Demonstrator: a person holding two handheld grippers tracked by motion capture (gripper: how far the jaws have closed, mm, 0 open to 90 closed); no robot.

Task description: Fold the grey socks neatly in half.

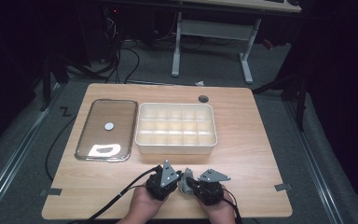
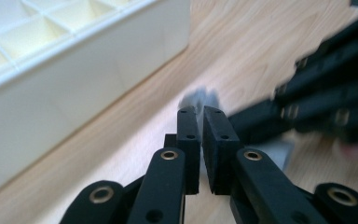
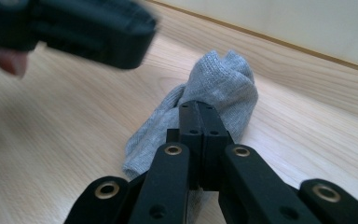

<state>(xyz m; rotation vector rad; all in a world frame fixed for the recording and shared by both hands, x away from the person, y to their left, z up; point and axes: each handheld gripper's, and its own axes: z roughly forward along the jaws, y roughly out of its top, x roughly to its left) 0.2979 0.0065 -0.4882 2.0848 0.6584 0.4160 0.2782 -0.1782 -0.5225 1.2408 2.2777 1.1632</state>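
From above, both claws sit close together at the near edge of the wooden worktop (image 1: pixel 242 140). The left claw (image 1: pixel 179 179) and the right claw (image 1: pixel 189 183) point at each other, with a small grey sock (image 1: pixel 185 185) bunched between them. Beyond them stands a cream divided tray (image 1: pixel 176 145), its compartments bare, and to its left lies a flat glass-topped lid (image 1: pixel 106 129) with a small round knob. A dark round hole (image 1: pixel 203 98) marks the worktop's far side.

Along the left claw (image 2: pixel 201 112), the jaws stand nearly together with a thin slit between them, and a blurred bit of the grey sock (image 2: pixel 199 97) shows right at their tips; whether they grip it I cannot tell. The tray's cream wall (image 2: pixel 74 88) rises to the left, and the other claw's black linkage (image 2: pixel 326 102) crowds in from the right.

Along the right claw (image 3: pixel 199 108), the jaws are pressed together on the sock (image 3: pixel 219 84), which lies crumpled on the wood just short of the tray wall (image 3: pixel 279 18). The other claw (image 3: pixel 74 28) hangs blurred at top left.
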